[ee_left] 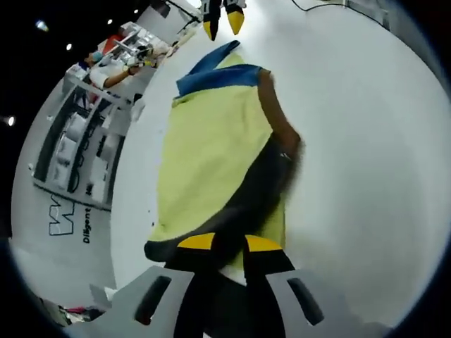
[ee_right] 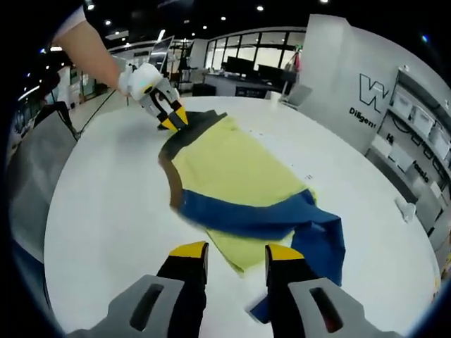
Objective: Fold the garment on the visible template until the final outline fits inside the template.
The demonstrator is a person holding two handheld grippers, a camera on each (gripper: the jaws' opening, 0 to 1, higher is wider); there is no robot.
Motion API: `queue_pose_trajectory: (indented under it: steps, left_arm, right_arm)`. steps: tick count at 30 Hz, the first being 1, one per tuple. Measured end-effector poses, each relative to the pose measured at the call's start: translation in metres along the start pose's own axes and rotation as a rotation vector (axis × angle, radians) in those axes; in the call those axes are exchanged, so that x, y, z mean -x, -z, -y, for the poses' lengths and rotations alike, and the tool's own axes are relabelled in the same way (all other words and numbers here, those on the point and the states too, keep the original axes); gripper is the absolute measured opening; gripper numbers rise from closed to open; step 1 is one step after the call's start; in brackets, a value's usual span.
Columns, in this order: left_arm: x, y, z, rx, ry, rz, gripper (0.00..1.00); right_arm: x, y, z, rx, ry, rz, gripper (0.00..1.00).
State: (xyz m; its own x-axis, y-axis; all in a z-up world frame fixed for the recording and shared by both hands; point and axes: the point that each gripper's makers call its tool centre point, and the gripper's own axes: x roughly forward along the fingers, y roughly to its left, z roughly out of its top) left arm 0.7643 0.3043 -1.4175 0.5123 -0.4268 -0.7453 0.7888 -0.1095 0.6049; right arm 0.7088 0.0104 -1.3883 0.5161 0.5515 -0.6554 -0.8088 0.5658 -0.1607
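1. On the white round bench: a yellow fabric garment with a blue band and dark trim, lying partly folded; I see no template outline.
2. Left hand-held gripper: at the dark hem, jaws seemingly clenched on it, probably to carry a fold.
3. Right hand-held gripper: jaws parted, released, hanging just before the blue end.
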Motion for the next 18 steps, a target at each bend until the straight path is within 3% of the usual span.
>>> queue_pose_trajectory:
  steps: [7,12,18]
  left_arm:
    - [0.002,0.007,0.009,-0.024,0.027,-0.009,0.18]
    - [-0.001,0.005,0.005,-0.025,0.026,-0.006,0.19]
    - [-0.007,0.001,0.014,-0.051,0.076,-0.01,0.11]
  right_arm:
    - [-0.003,0.001,0.001,0.001,-0.006,0.0,0.27]
    - [-0.005,0.0,0.003,0.004,-0.008,0.0,0.27]
    - [-0.008,0.0,0.005,0.032,-0.019,-0.015,0.27]
